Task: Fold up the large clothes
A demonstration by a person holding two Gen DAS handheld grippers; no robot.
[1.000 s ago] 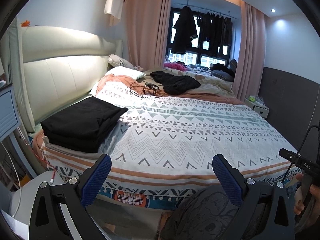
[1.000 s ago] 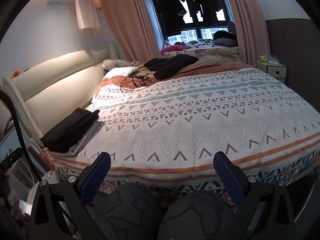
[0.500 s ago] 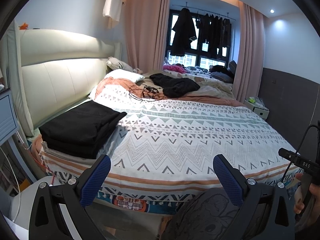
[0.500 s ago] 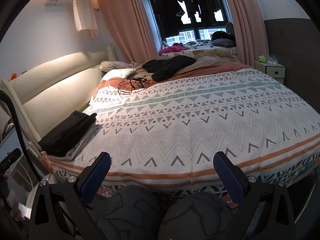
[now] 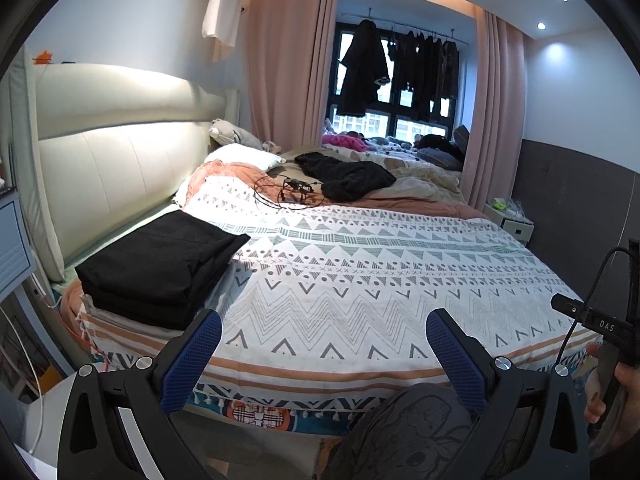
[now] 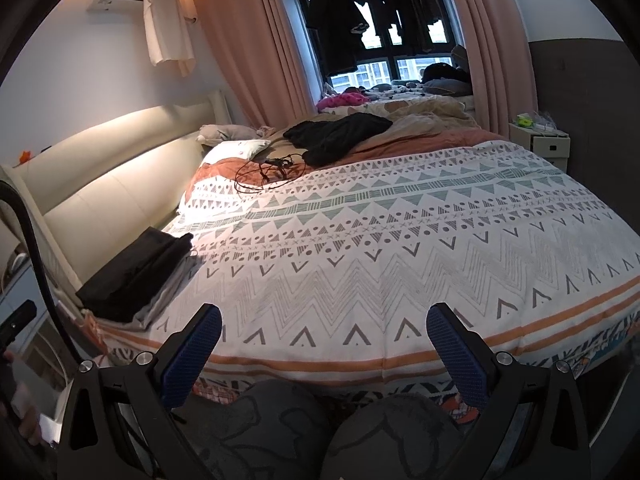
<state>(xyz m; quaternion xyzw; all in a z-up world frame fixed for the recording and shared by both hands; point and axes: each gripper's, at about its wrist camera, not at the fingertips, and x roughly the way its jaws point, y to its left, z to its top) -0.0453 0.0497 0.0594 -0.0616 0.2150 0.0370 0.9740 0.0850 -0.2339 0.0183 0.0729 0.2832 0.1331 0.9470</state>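
A stack of folded black clothes [image 5: 160, 268] lies at the bed's near left corner by the headboard; it also shows in the right wrist view [image 6: 136, 272]. A crumpled black garment [image 5: 348, 176] lies unfolded at the far side of the bed, also in the right wrist view [image 6: 336, 136]. My left gripper [image 5: 320, 344] is open and empty, held at the bed's near edge. My right gripper [image 6: 324, 340] is open and empty, also at the near edge. Both are far from the crumpled garment.
A patterned bedspread [image 5: 380, 272] covers the bed. A tangle of black cable [image 5: 292, 196] lies near the pillow [image 5: 240, 158]. A white nightstand [image 6: 540, 140] stands at the far right. Dark clothes [image 5: 400, 68] hang at the window. My knees [image 6: 320, 432] are below the grippers.
Both grippers have risen slightly and tilted, so the bed sits lower in view. Both stay open and empty. Nothing on the bed has moved.
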